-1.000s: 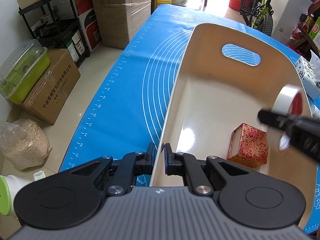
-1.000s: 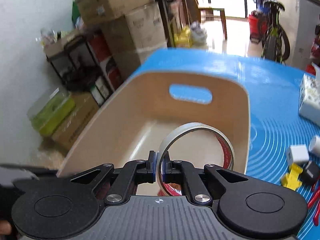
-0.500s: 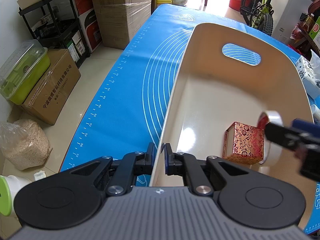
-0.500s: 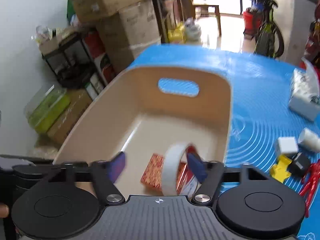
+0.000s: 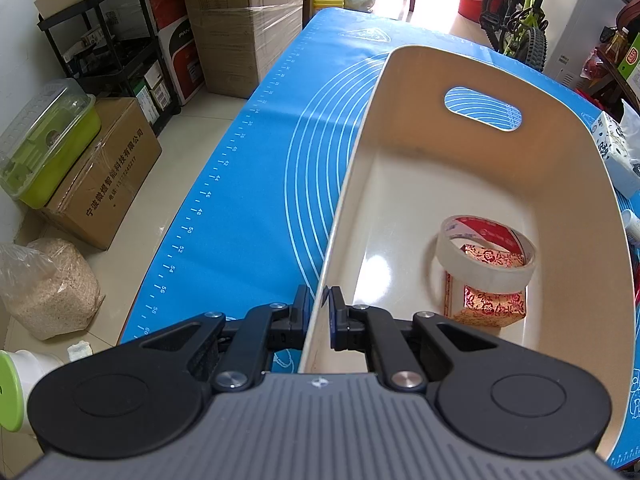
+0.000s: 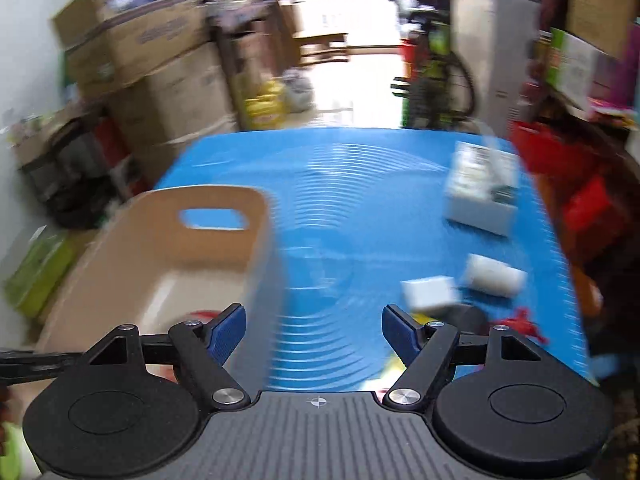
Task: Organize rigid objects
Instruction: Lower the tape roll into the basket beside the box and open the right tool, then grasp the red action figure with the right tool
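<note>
A cream bin [image 5: 472, 76] with a handle slot stands on the blue mat [image 5: 256, 200]. My left gripper [image 5: 319, 312] is shut on the bin's near left wall. Inside lies a roll of clear tape [image 5: 484, 260], resting on a red and gold patterned box [image 5: 492, 306]. In the blurred right wrist view my right gripper [image 6: 313, 330] hangs over the mat just right of the bin [image 6: 224, 200], its jaws opening wide with nothing between them. Small white blocks [image 6: 430, 292], a white roll [image 6: 496, 276] and red bits [image 6: 524, 320] lie on the mat to its right.
A white carton [image 6: 480, 188] sits at the mat's far right. Cardboard boxes [image 5: 240, 20], a black shelf rack [image 5: 116, 56], a green lidded container [image 5: 48, 140] and a bag of grain [image 5: 48, 284] stand on the floor to the left. A bicycle [image 5: 520, 28] is behind.
My right gripper opened and let go of the tape roll, which dropped onto the patterned box in the bin. The right gripper then swung away to the right over the mat. The left gripper stayed put.
</note>
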A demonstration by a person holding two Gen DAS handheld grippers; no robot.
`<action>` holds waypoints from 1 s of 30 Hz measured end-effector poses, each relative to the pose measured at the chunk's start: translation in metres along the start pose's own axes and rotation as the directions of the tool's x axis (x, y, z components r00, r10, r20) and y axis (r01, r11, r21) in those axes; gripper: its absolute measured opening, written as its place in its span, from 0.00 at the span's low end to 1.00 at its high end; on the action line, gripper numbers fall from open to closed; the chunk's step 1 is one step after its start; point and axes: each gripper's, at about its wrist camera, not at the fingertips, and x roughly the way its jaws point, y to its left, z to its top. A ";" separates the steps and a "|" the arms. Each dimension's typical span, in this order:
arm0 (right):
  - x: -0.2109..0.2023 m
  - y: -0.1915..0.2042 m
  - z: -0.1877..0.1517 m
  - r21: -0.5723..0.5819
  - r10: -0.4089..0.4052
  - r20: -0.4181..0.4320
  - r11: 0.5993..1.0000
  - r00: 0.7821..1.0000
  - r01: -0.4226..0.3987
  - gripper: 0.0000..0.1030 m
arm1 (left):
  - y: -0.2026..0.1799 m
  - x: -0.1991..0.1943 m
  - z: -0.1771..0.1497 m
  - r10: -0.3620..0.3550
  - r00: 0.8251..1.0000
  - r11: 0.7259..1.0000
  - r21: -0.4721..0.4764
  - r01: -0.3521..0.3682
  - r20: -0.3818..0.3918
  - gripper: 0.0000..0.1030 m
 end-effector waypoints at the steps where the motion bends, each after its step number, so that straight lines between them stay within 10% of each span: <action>1: 0.002 -0.010 -0.001 0.012 -0.034 0.003 0.999 0.999 0.034 0.77 | 0.000 0.000 0.000 0.000 1.000 1.000 0.001 0.000 0.000 0.11; 9: 0.030 -0.067 -0.015 0.136 -0.187 -0.054 0.972 0.981 0.193 0.77 | 0.000 0.000 0.000 0.000 1.000 1.000 0.000 0.000 -0.001 0.11; 30: 0.092 -0.103 -0.047 0.221 -0.210 -0.111 0.948 0.971 0.230 0.53 | 0.000 0.001 0.000 0.004 1.000 1.000 0.005 -0.004 0.000 0.11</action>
